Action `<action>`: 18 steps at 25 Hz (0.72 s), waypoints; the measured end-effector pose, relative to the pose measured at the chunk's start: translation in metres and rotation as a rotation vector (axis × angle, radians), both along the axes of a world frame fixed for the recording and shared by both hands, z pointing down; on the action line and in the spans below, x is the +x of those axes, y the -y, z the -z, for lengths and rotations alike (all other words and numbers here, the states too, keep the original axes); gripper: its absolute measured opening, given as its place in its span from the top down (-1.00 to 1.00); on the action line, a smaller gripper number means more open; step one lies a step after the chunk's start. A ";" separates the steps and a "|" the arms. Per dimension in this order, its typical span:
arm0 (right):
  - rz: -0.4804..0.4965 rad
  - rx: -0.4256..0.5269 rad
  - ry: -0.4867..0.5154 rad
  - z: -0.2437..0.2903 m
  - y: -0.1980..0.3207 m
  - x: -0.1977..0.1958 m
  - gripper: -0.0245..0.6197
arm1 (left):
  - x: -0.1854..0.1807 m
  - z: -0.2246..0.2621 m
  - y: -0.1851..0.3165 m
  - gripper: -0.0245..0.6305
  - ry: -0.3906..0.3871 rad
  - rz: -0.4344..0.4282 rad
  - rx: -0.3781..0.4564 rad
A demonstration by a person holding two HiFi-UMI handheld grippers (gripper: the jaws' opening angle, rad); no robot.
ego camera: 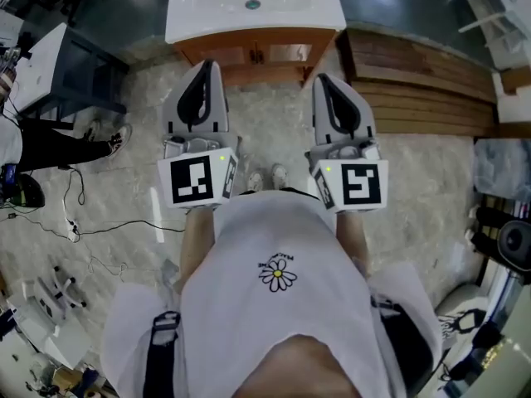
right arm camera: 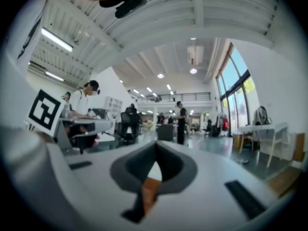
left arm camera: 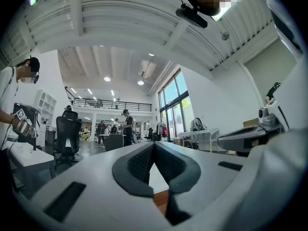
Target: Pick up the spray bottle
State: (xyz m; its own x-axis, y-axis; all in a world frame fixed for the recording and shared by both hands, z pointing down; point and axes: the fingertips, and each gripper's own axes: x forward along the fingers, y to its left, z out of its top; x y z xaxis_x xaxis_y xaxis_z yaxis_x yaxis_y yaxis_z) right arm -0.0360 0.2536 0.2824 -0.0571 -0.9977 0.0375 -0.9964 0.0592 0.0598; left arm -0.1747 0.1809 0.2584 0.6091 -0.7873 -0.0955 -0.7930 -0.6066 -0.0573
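A white sink [ego camera: 191,25] sits on a wooden cabinet [ego camera: 249,54] at 12 o'clock. Its basin shows only the drain [ego camera: 252,5]. Stacked wooden boards [ego camera: 423,81] lie at 2 o'clock beside the cabinet.

The person holds both tools level at the waist, side by side and apart, and both point toward the cabinet at 12 o'clock. The left gripper [ego camera: 206,63] is at 11 o'clock. Its own view shows the jaws closed with tips meeting and nothing between them. The right gripper [ego camera: 322,77] is at 1 o'clock, with its jaws likewise pressed together and empty.

The spray bottle cannot be made out in any view.
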 end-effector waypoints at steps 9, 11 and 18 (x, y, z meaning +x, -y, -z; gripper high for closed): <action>0.009 0.016 0.063 -0.002 -0.005 0.012 0.83 | 0.014 -0.001 -0.005 0.87 0.013 -0.007 0.009; 0.008 0.017 0.072 -0.003 -0.005 0.018 0.83 | 0.018 -0.001 -0.006 0.87 0.017 -0.003 0.007; 0.035 0.023 0.075 -0.005 -0.005 0.034 0.83 | 0.022 0.001 -0.008 0.87 0.025 0.047 0.037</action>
State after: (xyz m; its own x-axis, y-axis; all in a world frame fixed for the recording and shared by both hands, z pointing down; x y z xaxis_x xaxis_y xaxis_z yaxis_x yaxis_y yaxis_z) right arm -0.0020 0.2590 0.2874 -0.0939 -0.9955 0.0085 -0.9955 0.0938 -0.0131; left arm -0.1524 0.1885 0.2575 0.5743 -0.8112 -0.1102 -0.8184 -0.5660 -0.0991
